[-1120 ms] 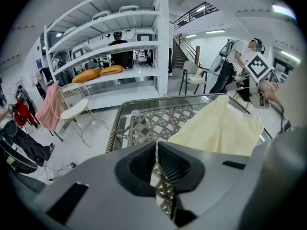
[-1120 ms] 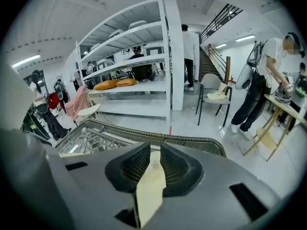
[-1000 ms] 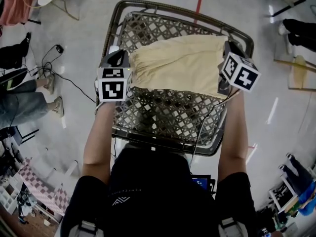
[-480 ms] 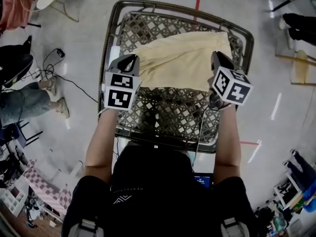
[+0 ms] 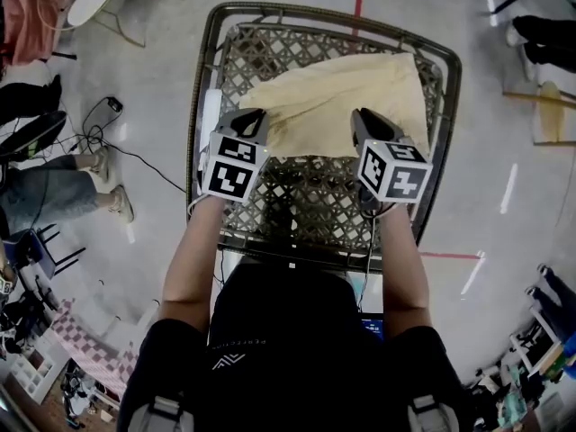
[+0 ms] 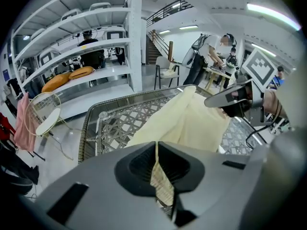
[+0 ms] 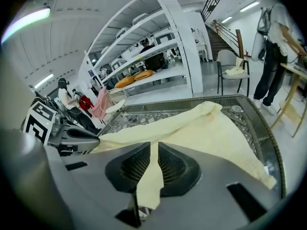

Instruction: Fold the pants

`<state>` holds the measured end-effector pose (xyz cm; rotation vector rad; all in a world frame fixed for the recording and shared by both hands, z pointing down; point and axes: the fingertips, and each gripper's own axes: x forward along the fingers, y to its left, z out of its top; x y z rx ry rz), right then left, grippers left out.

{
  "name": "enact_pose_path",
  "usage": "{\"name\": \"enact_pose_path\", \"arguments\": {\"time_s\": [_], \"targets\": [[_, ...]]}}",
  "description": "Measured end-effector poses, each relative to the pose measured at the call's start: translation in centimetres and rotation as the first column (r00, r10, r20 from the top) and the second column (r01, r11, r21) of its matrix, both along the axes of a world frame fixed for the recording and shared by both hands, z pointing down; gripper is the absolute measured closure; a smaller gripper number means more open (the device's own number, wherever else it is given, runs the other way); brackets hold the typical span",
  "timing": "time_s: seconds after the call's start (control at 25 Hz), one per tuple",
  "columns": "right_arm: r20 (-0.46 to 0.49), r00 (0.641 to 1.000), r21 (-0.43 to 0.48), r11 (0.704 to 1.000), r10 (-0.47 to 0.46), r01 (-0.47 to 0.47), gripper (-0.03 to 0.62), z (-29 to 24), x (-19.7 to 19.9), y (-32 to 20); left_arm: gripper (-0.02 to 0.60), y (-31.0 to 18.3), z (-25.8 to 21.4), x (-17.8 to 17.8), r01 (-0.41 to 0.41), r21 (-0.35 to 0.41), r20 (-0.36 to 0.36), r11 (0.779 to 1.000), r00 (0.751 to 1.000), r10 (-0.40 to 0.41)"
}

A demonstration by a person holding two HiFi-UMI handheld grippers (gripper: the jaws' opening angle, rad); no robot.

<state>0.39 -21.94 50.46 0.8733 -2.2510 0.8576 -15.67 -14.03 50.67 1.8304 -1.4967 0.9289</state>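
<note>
Two grippers: the left gripper (image 5: 255, 118) and the right gripper (image 5: 363, 120) are each pinched nearly closed on the near edge of the pants (image 5: 337, 97), with only a thin strip of cloth between the jaws.
Change: a second ago they stood wide apart at the two near corners. Now they have drawn in toward each other and toward the person, the right one coming further.
Effect: the near edge has bunched narrower while the far edge stays broad, so the cloth has gone from roughly oblong to a wedge.
Meaning: I'd judge the fold is under way but not laid. The corners are being gathered, and no crease is down yet.
Place: the pants are on the far half of the lattice table (image 5: 202, 70), with the near edge lifted off it at the grippers.
Look: they are pale yellow, thin and limp. The cloth sags softly between the two pinches and has shallow wrinkles running to the far corners.
</note>
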Motion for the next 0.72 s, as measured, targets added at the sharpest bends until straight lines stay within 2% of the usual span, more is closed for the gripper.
{"name": "enact_pose_path", "arguments": {"time_s": [0.2, 0.4, 0.72], "targets": [[0.011, 0.997, -0.001, 0.997, -0.080, 0.080, 0.543, 0.0, -3.0, 3.1, 0.561, 0.4, 0.5, 0.0, -0.057, -0.006, 0.003, 0.998, 0.998, 0.057], [0.028, 0.987, -0.026, 0.987, -0.157, 0.158, 0.542, 0.5, -5.9, 6.3, 0.561, 0.4, 0.4, -0.4, -0.057, -0.002, -0.023, 0.998, 0.998, 0.057], [0.048, 0.981, -0.054, 0.980, -0.189, 0.191, 0.542, 0.9, -8.3, 9.1, 0.560, 1.6, 0.3, -2.7, -0.076, -0.010, -0.047, 0.997, 0.996, 0.076]]}}
